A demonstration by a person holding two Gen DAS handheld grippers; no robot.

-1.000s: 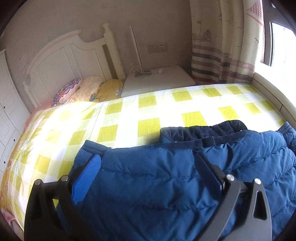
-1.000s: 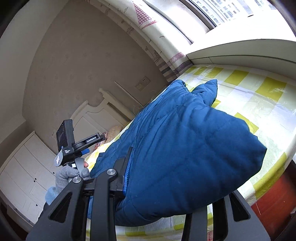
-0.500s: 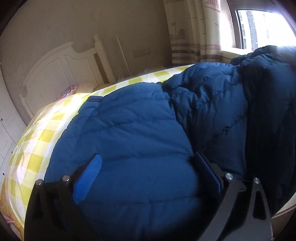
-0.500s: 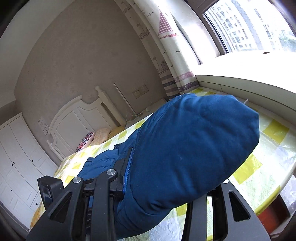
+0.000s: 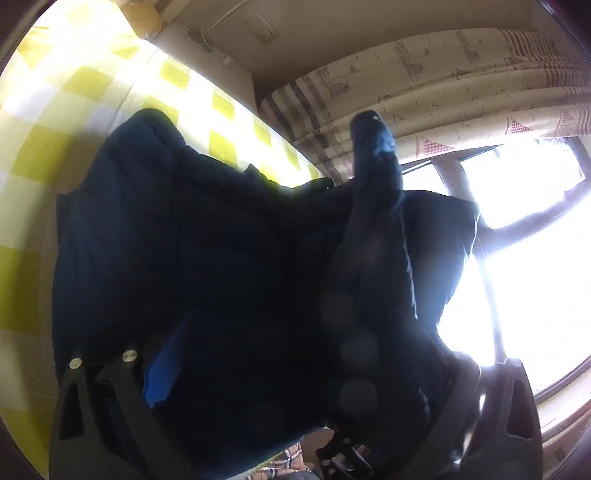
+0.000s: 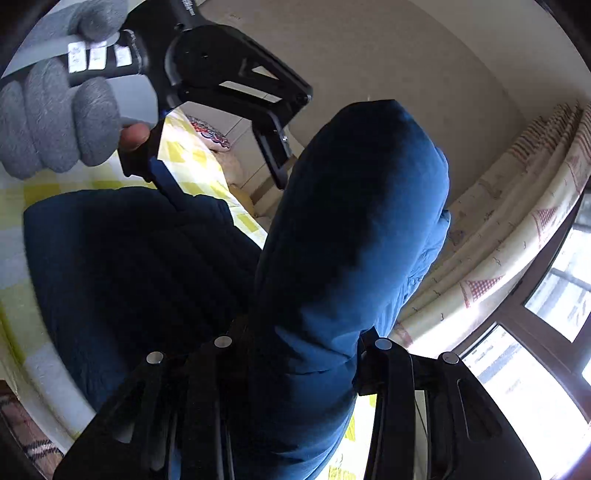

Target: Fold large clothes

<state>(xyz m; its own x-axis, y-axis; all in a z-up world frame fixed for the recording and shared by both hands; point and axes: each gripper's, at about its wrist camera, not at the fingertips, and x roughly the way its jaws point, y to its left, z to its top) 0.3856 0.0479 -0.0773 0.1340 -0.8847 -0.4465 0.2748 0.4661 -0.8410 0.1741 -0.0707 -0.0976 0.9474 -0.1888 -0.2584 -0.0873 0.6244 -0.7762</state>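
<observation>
A dark blue padded jacket (image 5: pixel 221 277) fills the left wrist view, backlit and bunched between the fingers of my left gripper (image 5: pixel 310 376), which is shut on it. One thick fold stands up toward the curtain. In the right wrist view a fat roll of the jacket (image 6: pixel 351 221) rises from between the fingers of my right gripper (image 6: pixel 295 369), shut on it. The rest of it lies on the yellow checked bed (image 6: pixel 192 162). My left gripper (image 6: pixel 229 192) shows at the upper left, held by a grey-gloved hand (image 6: pixel 55 122), one blue-padded finger pressed into the jacket.
The yellow checked bed (image 5: pixel 74 110) runs to a patterned curtain (image 5: pixel 443 92) and a bright window (image 5: pixel 535 258). A wall socket (image 5: pixel 266 31) sits above the bed's far end. Pillows (image 6: pixel 210 133) lie by the headboard. Curtain (image 6: pixel 498 240) and window (image 6: pixel 554 295) are on the right.
Both grippers rolled and swung sideways with the jacket, lifting it off the bed and bunching it. The left gripper and its gloved hand now sit close at the top left of the right wrist view.
</observation>
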